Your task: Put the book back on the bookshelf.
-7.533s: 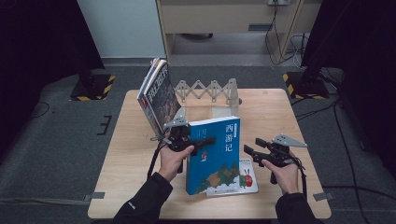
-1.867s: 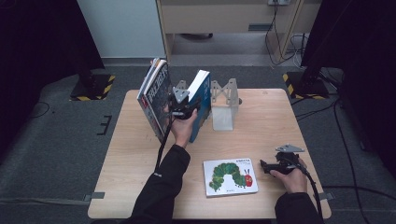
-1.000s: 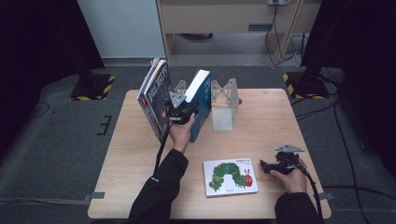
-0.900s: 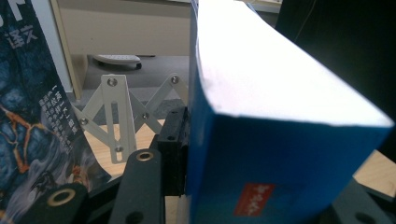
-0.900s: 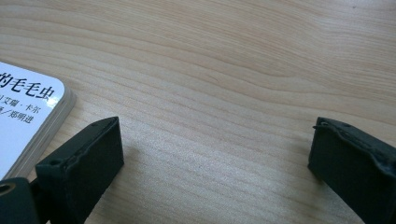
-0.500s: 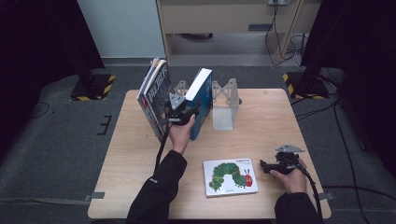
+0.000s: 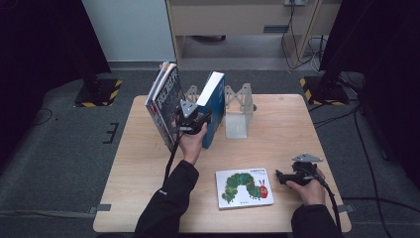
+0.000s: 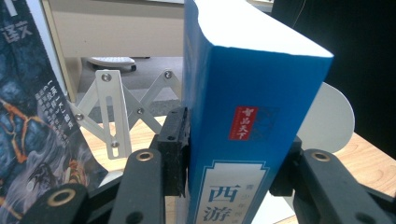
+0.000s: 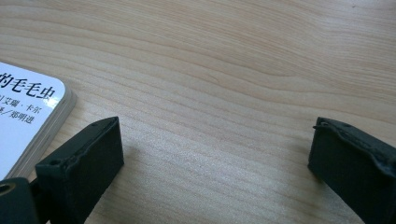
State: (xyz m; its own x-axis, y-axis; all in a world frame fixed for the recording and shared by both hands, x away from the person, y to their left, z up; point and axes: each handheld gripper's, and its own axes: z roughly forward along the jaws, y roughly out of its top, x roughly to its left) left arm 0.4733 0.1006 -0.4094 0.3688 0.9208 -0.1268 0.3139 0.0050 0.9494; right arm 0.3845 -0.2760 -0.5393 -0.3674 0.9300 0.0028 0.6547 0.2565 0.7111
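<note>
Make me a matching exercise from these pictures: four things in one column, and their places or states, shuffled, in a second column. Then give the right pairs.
Things:
1. blue book
2. caterpillar book
3. left gripper
4. right gripper

States:
A. lies flat on the table
B. jaws open, with nothing between them
C. stands upright next to the leaning magazines
D. shut on a book's spine

Pairs: 1-C, 2-A, 3-D, 4-B
</note>
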